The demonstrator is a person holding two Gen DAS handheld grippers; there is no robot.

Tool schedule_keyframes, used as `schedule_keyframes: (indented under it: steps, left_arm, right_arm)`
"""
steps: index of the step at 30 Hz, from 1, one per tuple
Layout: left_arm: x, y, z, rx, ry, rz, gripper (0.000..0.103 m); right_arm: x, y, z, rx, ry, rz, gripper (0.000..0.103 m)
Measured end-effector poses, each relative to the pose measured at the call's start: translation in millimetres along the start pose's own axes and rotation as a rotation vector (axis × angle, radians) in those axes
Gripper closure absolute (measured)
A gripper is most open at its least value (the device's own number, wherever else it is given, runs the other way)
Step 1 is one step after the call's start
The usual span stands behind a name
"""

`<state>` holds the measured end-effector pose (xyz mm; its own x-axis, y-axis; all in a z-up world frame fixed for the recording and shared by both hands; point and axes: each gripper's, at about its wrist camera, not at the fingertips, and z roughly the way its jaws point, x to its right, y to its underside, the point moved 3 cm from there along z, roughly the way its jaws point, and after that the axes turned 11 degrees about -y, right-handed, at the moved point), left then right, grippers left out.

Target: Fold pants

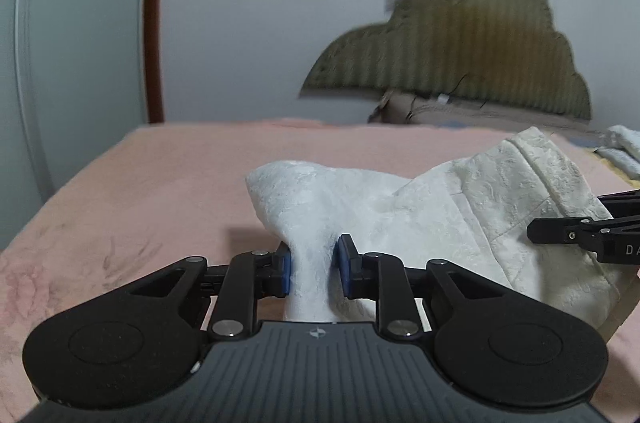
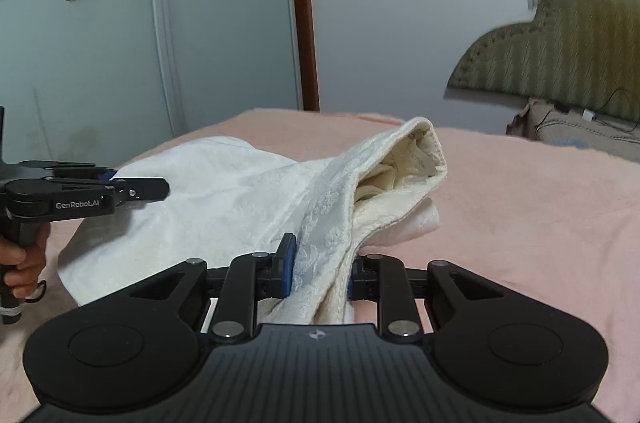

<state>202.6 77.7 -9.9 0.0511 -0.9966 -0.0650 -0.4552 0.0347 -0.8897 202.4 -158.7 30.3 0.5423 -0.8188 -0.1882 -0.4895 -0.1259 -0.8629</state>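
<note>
White textured pants [image 1: 400, 207] lie bunched on the pink bed cover [image 1: 160, 175]. My left gripper [image 1: 314, 269] is shut on a lifted fold of the cloth, its blue pads [image 1: 285, 271] pressing it from both sides. My right gripper [image 2: 320, 271] is shut on the thick waistband part of the pants [image 2: 328, 199], whose open end [image 2: 404, 167] points away from me. The right gripper's tip [image 1: 560, 233] shows at the right edge of the left wrist view. In the right wrist view the left gripper [image 2: 132, 191] sits at the left, held by a hand [image 2: 24, 259].
The bed's padded olive headboard [image 1: 452, 55] stands at the back right with a pillow [image 1: 440, 111] and a cable below it. A wardrobe with flower-patterned doors [image 2: 120, 23] and a brown frame [image 2: 304, 23] stands behind the bed. White folded cloth [image 1: 624, 147] lies at the far right.
</note>
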Motion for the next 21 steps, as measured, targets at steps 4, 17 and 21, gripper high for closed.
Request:
schedule_keyframes:
  steps: [4, 17, 21]
  left_arm:
    - [-9.1, 18.2, 20.6, -0.095, -0.066, 0.051, 0.062]
    - [-5.4, 47.1, -20.0, -0.026, -0.159, 0.167, 0.012]
    - [-1.9, 47.7, -51.8, 0.008, -0.188, 0.141, 0.010]
  right_arm:
    - [13.8, 7.2, 45.5, -0.119, 0.053, 0.072, 0.073]
    - [-3.3, 48.6, -6.3, -0.121, 0.145, 0.031, 0.044]
    - [-3.9, 48.6, -17.0, -0.069, 0.191, 0.140, 0.042]
